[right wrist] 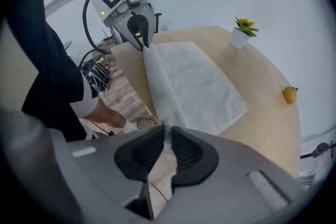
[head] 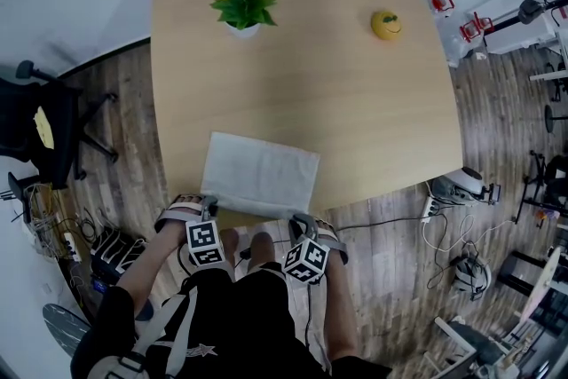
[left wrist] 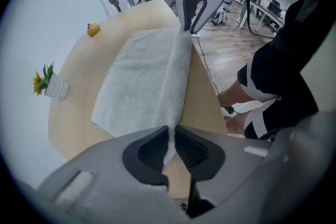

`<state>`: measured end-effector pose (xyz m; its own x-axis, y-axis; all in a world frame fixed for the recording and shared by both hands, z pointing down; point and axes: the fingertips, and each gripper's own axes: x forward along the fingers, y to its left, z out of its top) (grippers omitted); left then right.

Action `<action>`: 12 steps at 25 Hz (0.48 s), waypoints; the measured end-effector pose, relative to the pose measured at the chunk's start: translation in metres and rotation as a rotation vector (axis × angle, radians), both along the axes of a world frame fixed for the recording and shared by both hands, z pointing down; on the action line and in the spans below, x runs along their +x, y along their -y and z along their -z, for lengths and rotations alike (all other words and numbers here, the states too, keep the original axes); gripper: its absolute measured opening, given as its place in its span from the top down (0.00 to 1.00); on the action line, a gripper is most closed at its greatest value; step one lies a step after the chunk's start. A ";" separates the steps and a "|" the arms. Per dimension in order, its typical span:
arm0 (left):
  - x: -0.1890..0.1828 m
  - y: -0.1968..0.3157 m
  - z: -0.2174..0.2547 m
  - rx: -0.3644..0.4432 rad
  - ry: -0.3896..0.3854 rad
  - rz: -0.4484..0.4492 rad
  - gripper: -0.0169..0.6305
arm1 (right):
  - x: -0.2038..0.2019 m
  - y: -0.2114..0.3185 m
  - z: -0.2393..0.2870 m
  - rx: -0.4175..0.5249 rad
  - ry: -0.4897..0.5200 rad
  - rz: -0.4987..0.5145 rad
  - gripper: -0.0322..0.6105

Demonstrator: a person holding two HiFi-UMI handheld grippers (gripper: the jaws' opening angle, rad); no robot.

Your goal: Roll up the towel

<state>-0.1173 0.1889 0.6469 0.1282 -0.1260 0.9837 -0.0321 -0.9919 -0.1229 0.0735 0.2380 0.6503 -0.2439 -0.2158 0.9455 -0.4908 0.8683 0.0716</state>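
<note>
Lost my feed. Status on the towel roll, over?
Left gripper, right gripper: both shut on near edge of towel. Rest lies flat, edge pinched up, no roll yet. Plant, yellow toy at far side of table, clear of it.

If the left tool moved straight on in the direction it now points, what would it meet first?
The towel pinched in the left tool comes first; right behind that edge is the wooden table, close to its front edge. Depth is unclear, so it might pass beside the table.
</note>
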 end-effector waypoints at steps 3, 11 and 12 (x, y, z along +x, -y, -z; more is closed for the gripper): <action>0.001 0.002 0.003 0.018 0.014 0.000 0.89 | 0.000 -0.001 0.000 -0.021 -0.012 -0.008 0.86; 0.000 0.010 0.012 0.032 0.027 0.003 0.89 | 0.000 0.007 0.008 -0.020 -0.011 -0.018 0.84; 0.000 0.012 0.013 0.036 0.024 0.004 0.88 | 0.001 0.008 0.009 -0.019 -0.009 -0.021 0.84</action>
